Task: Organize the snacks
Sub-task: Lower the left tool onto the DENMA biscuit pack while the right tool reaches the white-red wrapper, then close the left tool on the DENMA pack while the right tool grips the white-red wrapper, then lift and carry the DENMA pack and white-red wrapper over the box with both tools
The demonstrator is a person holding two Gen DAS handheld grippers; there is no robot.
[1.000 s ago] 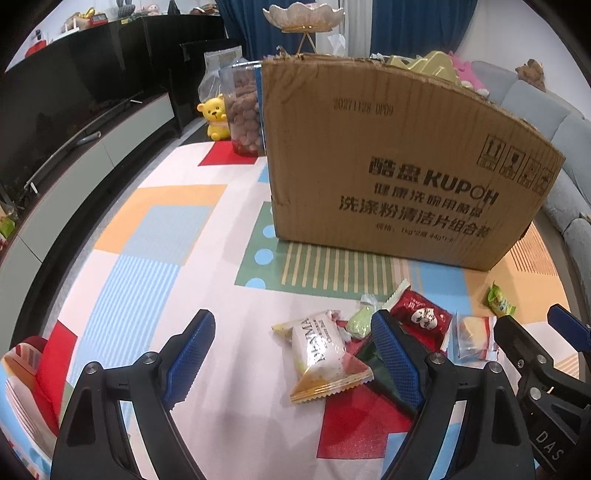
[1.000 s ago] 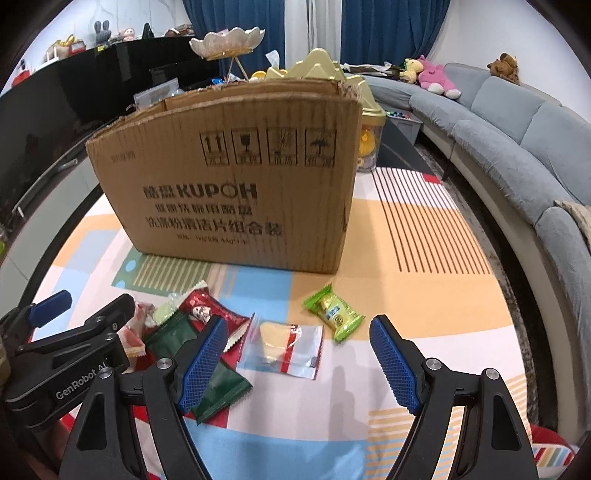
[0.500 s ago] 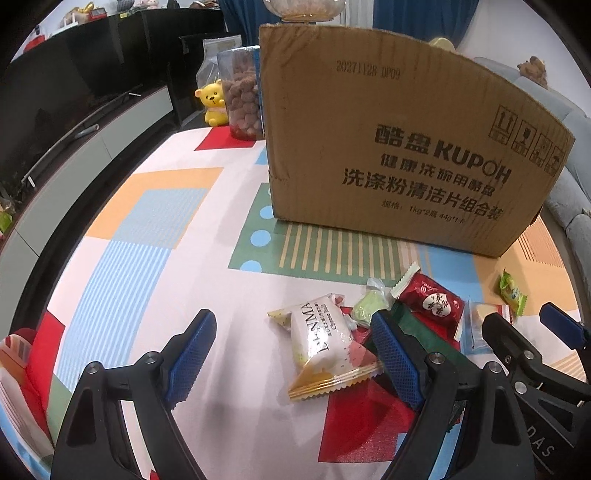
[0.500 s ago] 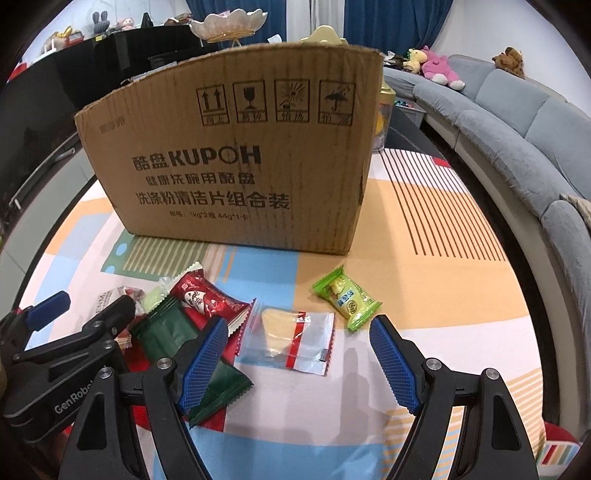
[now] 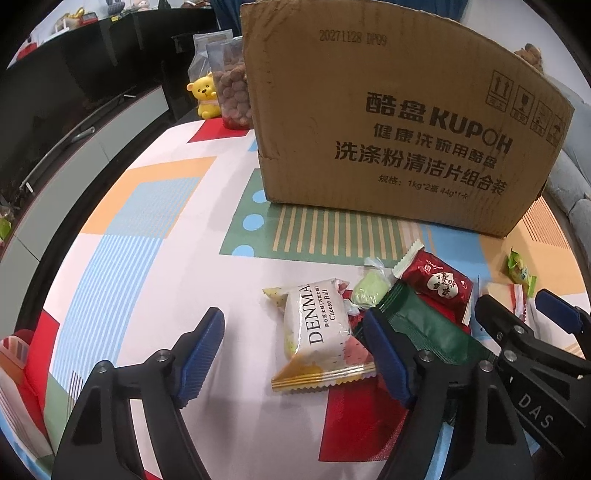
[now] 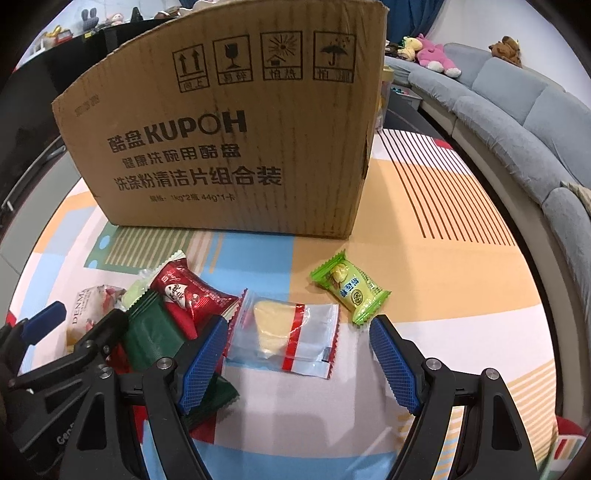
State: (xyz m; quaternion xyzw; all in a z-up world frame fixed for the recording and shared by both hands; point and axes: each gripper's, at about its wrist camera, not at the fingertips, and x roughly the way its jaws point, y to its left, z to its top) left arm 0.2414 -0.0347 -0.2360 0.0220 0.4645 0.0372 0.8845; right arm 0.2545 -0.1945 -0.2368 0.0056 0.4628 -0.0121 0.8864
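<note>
My left gripper (image 5: 293, 354), fingers apart and just closing, straddles the white cheese-ball packet (image 5: 319, 328); my right gripper (image 6: 297, 363), fingers apart, flanks the clear packet (image 6: 286, 332).

Grey sofa (image 6: 517, 122) (curved), blue curtains (image 6: 410, 14)

Matt corrugated cardboard box (image 6: 236, 147). Glossy foil on red packet (image 6: 188, 295), dark green packet (image 5: 424, 325). Clear crinkly plastic wrapper (image 6: 291, 332). Smooth printed cloth on counter (image 6: 424, 258). Ribbed blue rubber pads (image 6: 395, 369), black plastic claw frames.
</note>
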